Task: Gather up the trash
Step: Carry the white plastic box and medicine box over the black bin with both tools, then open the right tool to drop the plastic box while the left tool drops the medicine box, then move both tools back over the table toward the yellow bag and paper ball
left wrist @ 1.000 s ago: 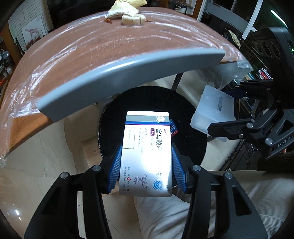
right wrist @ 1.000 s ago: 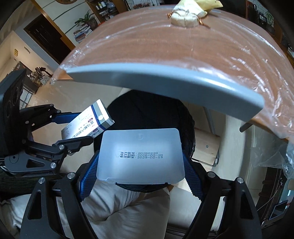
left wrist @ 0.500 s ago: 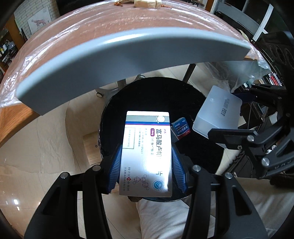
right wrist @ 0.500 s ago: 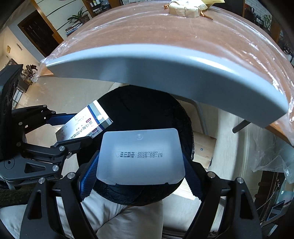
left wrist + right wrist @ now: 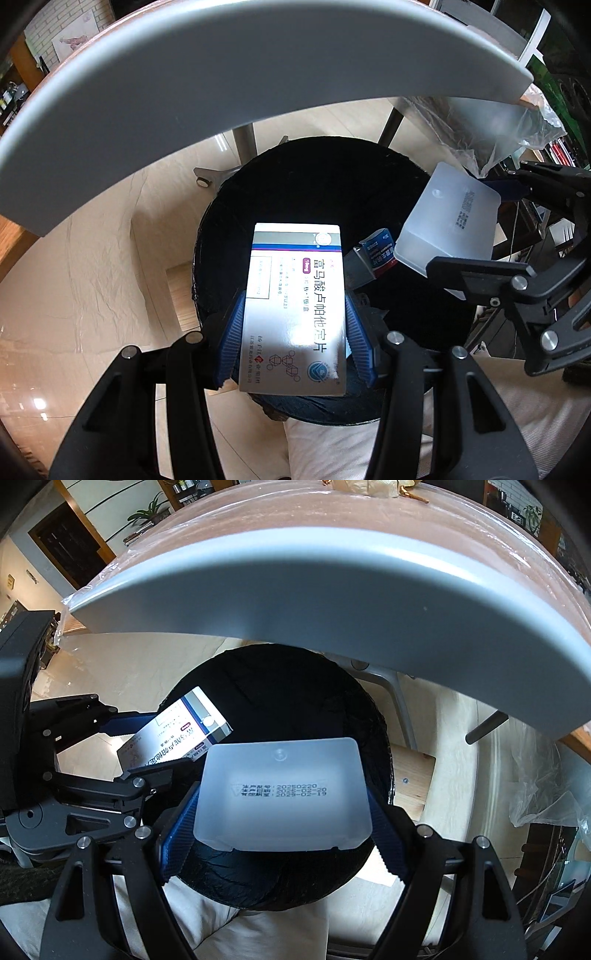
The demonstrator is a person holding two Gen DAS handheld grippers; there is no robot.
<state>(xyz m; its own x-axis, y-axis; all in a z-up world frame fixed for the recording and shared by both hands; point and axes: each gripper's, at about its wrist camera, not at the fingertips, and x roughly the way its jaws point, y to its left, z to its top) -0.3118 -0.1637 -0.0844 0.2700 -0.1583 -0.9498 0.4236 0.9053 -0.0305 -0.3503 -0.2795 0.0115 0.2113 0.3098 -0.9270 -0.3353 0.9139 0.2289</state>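
Observation:
My left gripper (image 5: 293, 328) is shut on a white medicine box (image 5: 295, 295) with printed characters, held over the mouth of a black-lined trash bin (image 5: 314, 177). My right gripper (image 5: 282, 812) is shut on a translucent white plastic case (image 5: 282, 794) with a printed date, also above the bin (image 5: 280, 686). Each gripper shows in the other's view: the plastic case (image 5: 448, 225) at the right, the medicine box (image 5: 177, 738) at the left. A small blue and red carton (image 5: 376, 251) lies inside the bin.
The grey rim of a table (image 5: 258, 62) wrapped in clear plastic film arches over the bin. Its metal legs (image 5: 399, 709) stand behind the bin on a pale tiled floor. A crumpled wrapper (image 5: 369, 485) lies on the far tabletop. Light trousers (image 5: 351, 450) show below.
Both grippers have sunk toward the bin with their loads; the table edge has risen in both views and the bin looks larger. The jaws have kept their grip.

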